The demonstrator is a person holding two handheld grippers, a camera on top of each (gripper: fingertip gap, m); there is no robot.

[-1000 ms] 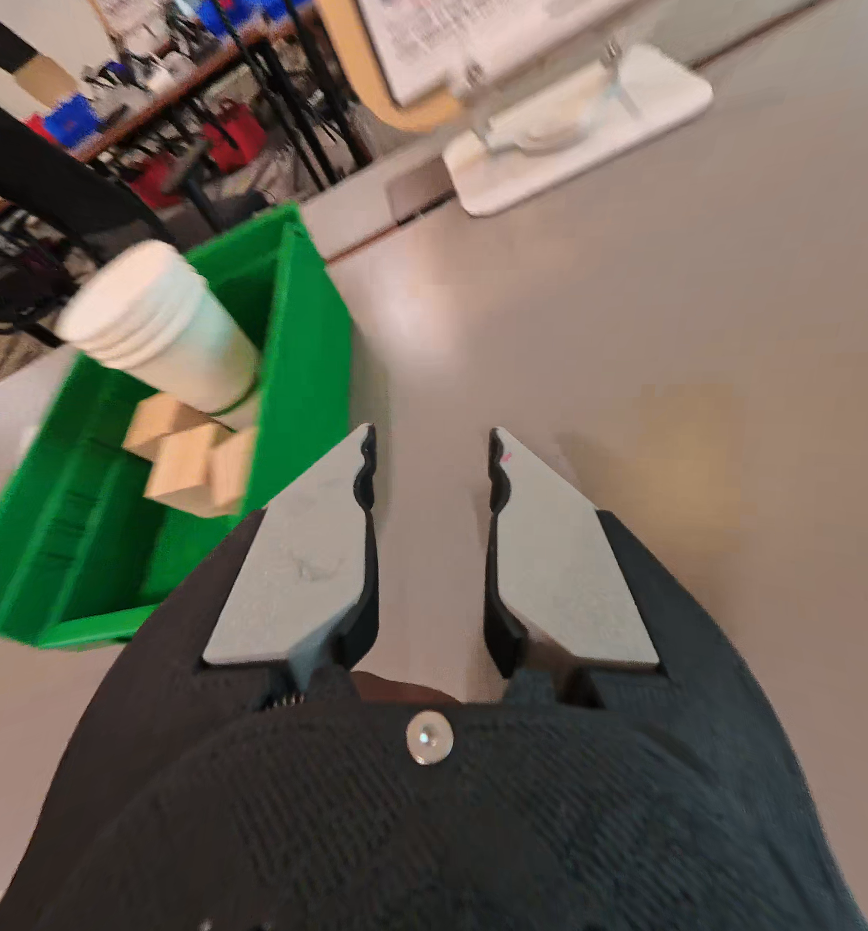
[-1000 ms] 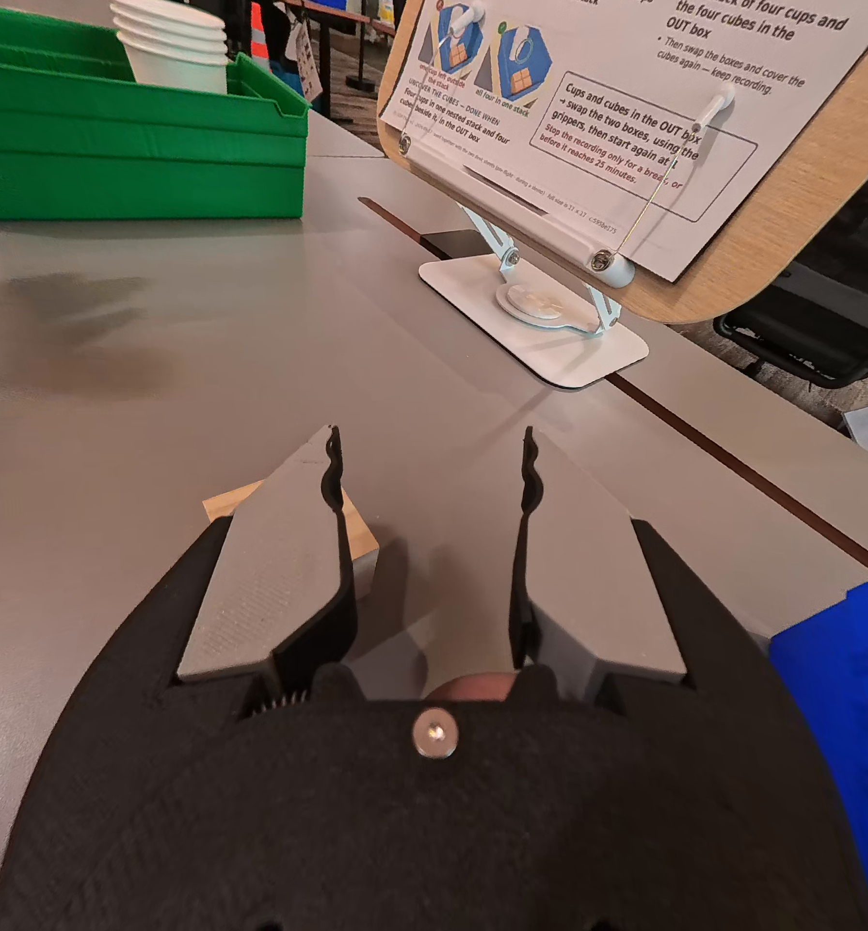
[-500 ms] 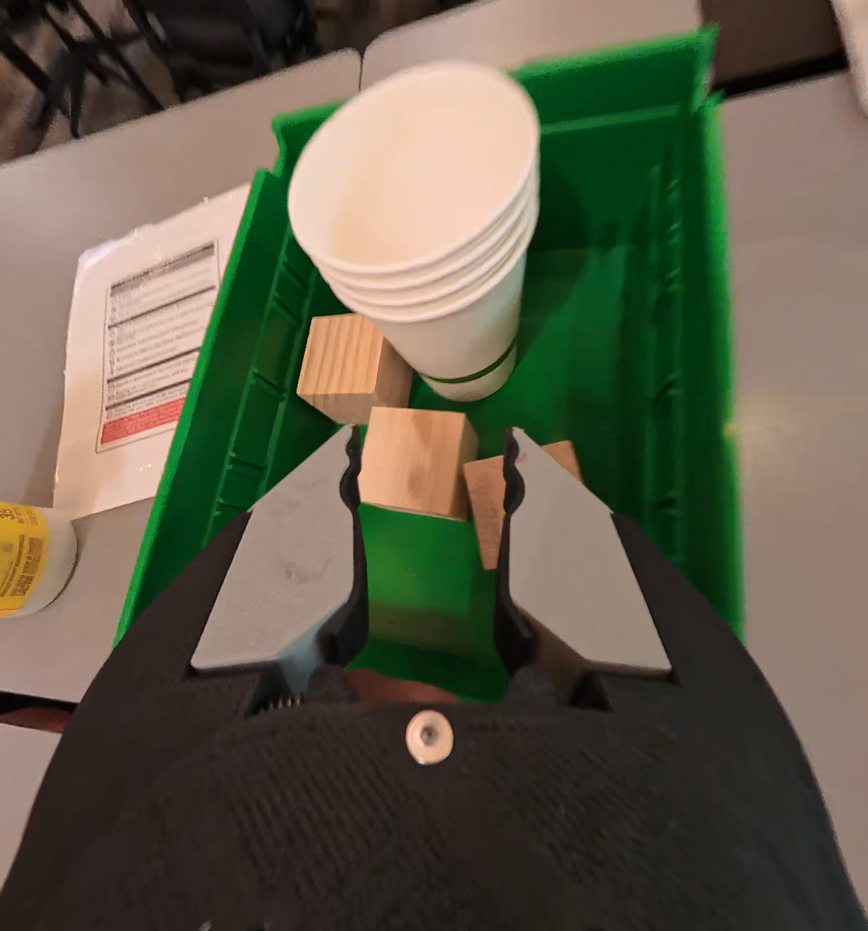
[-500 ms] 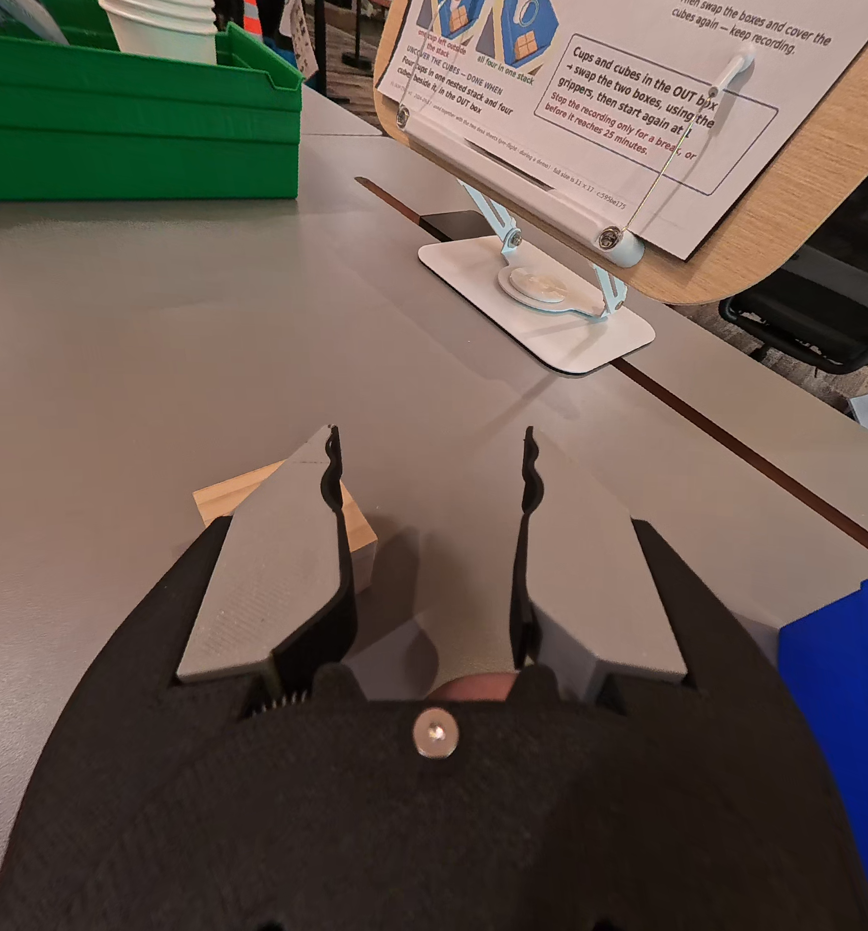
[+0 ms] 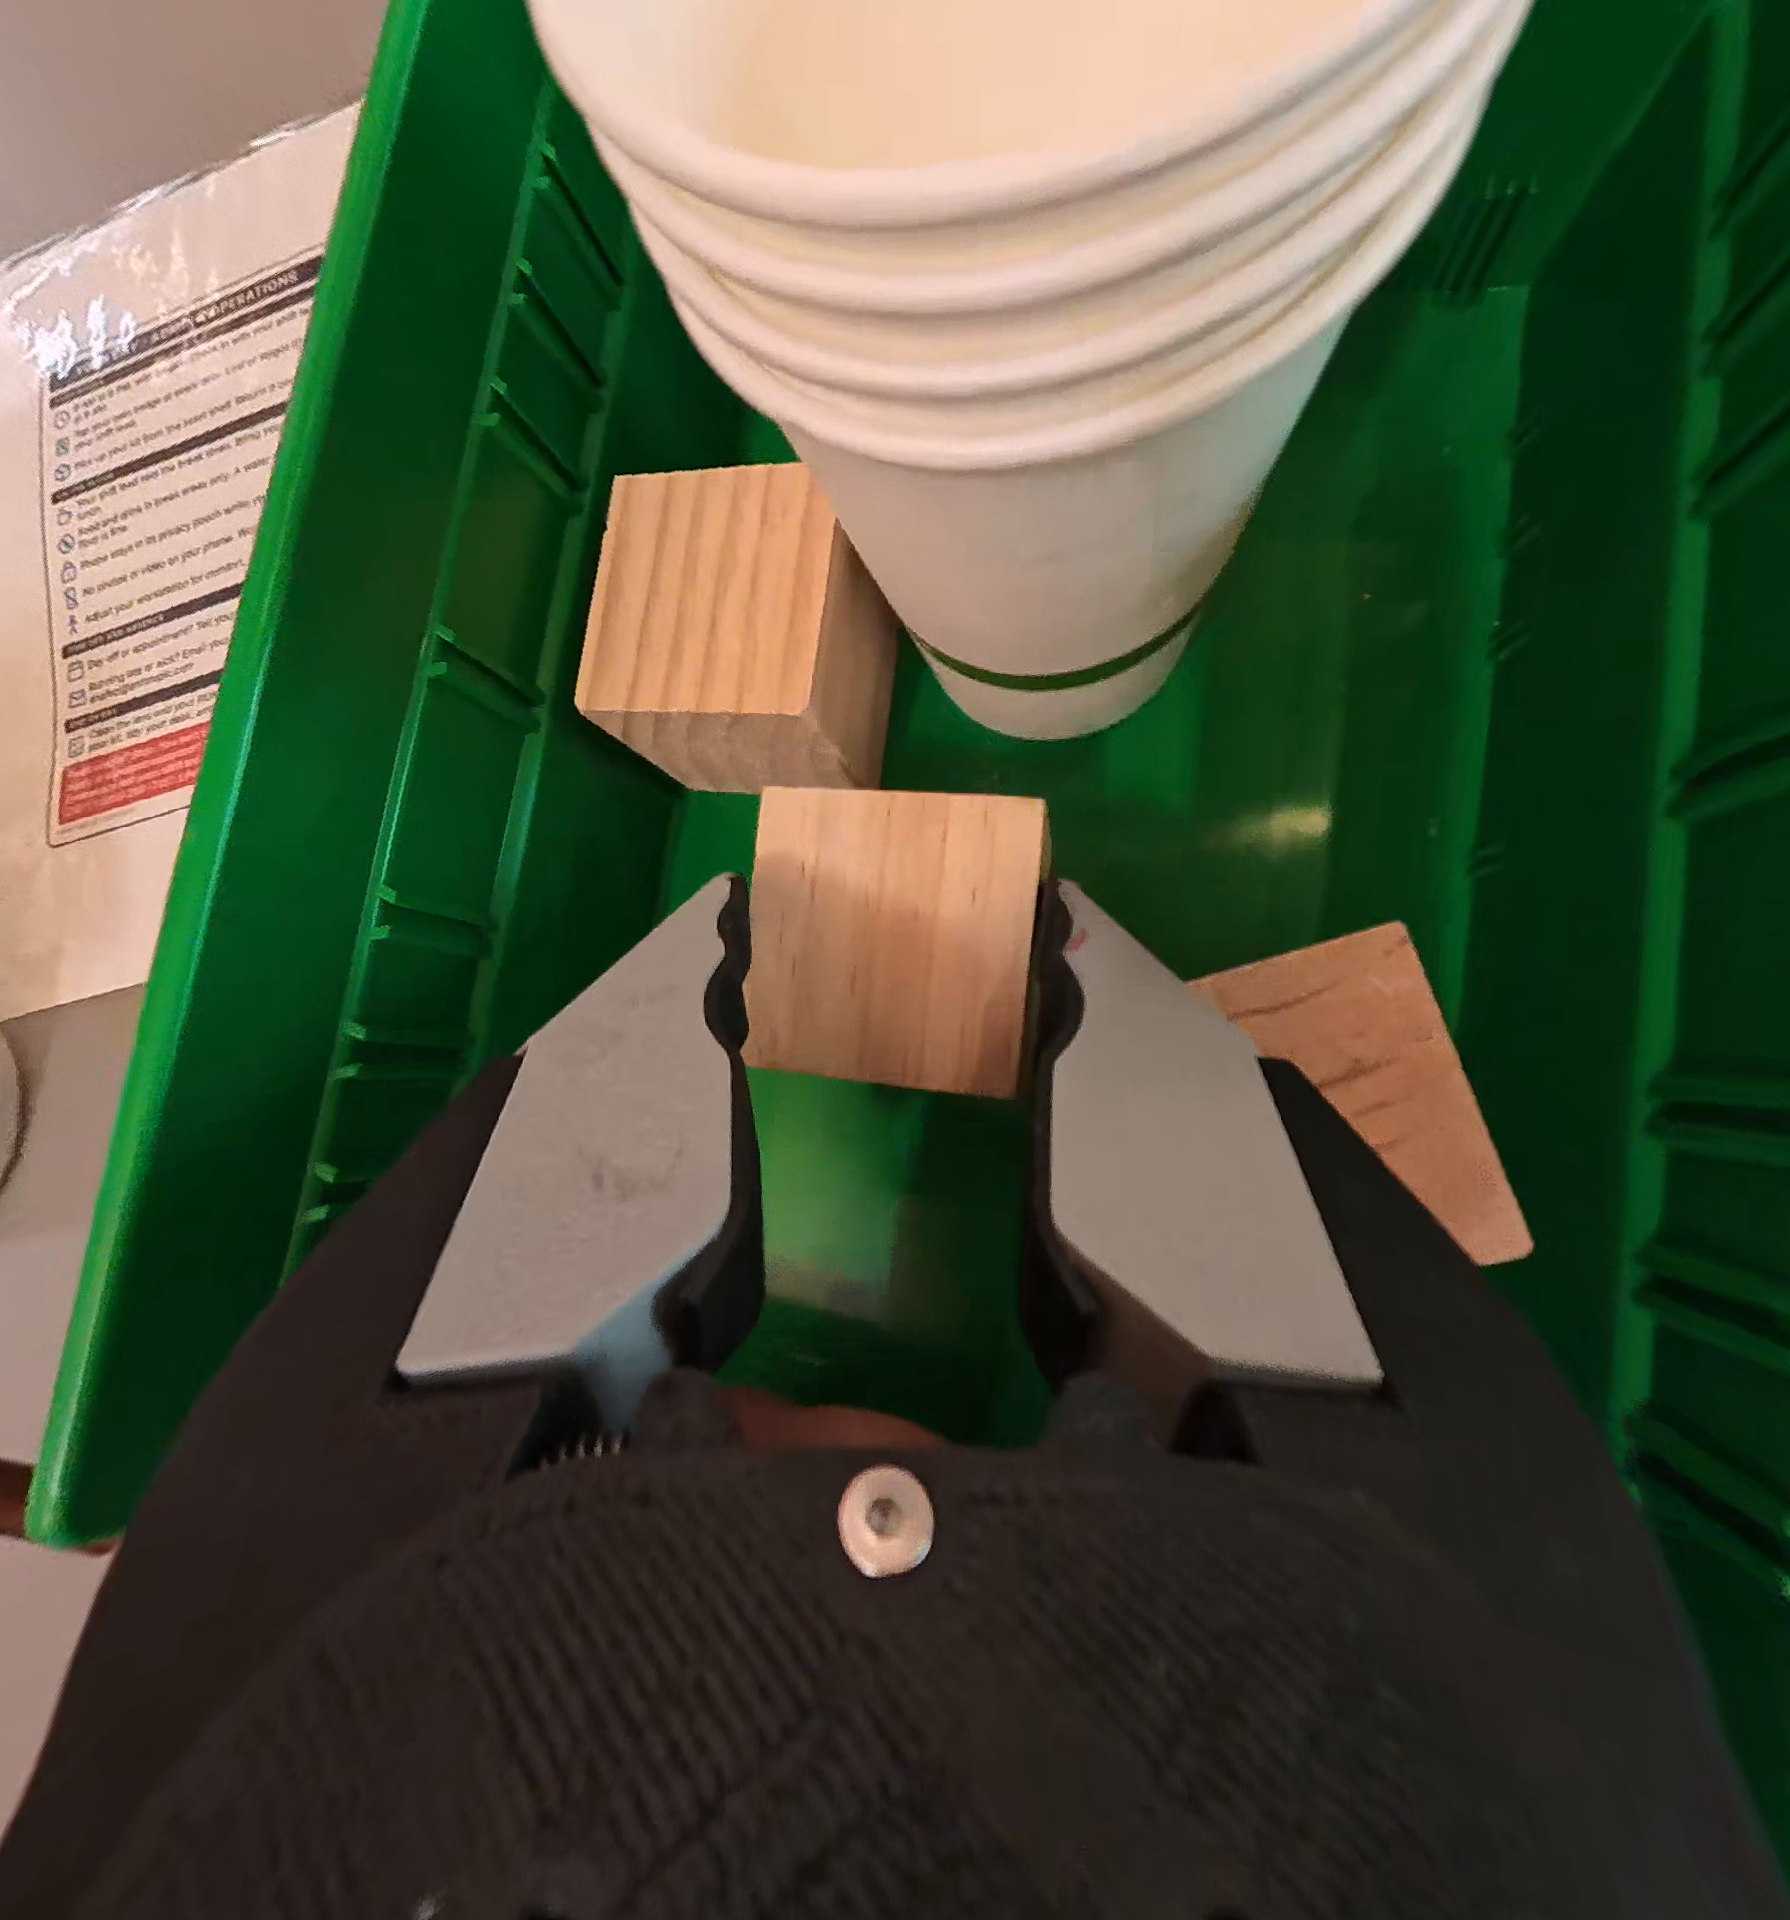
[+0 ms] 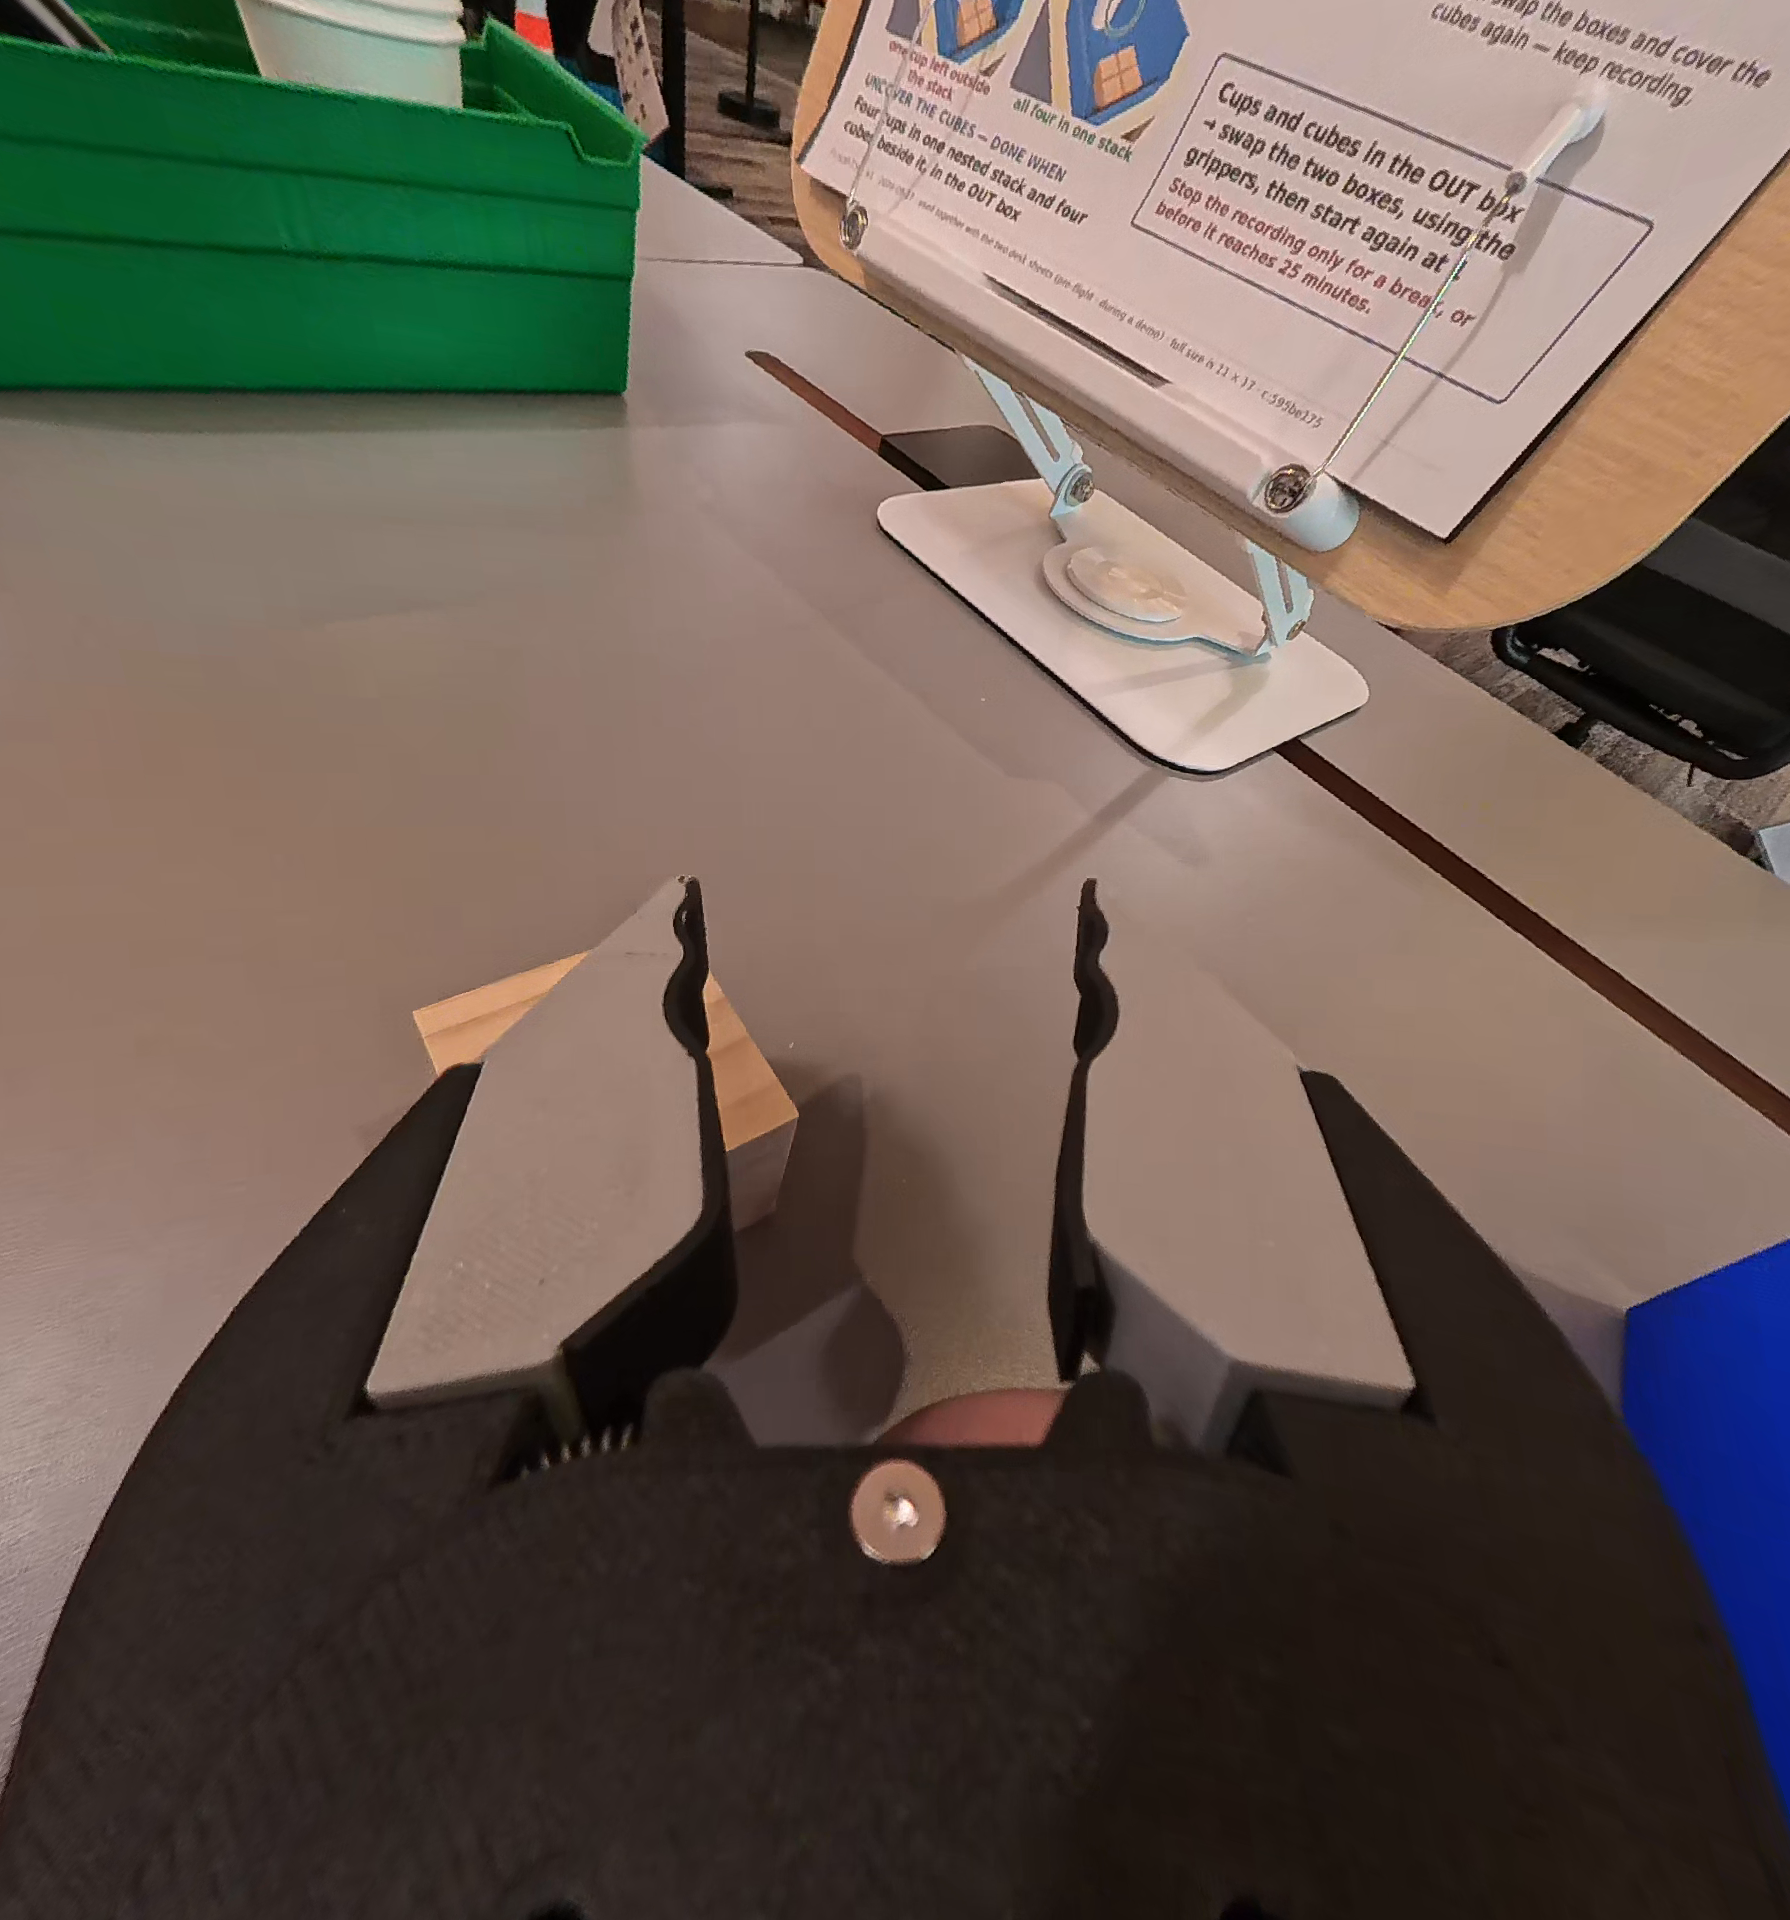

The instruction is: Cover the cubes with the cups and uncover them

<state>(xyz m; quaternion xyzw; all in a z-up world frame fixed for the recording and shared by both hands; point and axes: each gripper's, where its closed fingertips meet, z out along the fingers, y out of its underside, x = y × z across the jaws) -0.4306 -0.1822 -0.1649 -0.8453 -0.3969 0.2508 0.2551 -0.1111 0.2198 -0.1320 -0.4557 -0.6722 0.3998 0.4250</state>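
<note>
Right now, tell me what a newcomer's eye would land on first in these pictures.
First, the stack of white paper cups looming large inside the green bin, with wooden cubes at its foot. One cube sits between the fingers of the left gripper, which flank it closely on both sides. In the right wrist view, the right gripper stands open over the grey table, a lone cube partly hidden under its left finger.

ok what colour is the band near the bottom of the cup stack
Green, a thin ring around the base of the outermost white paper cup, clearest in the left wrist view.
</note>
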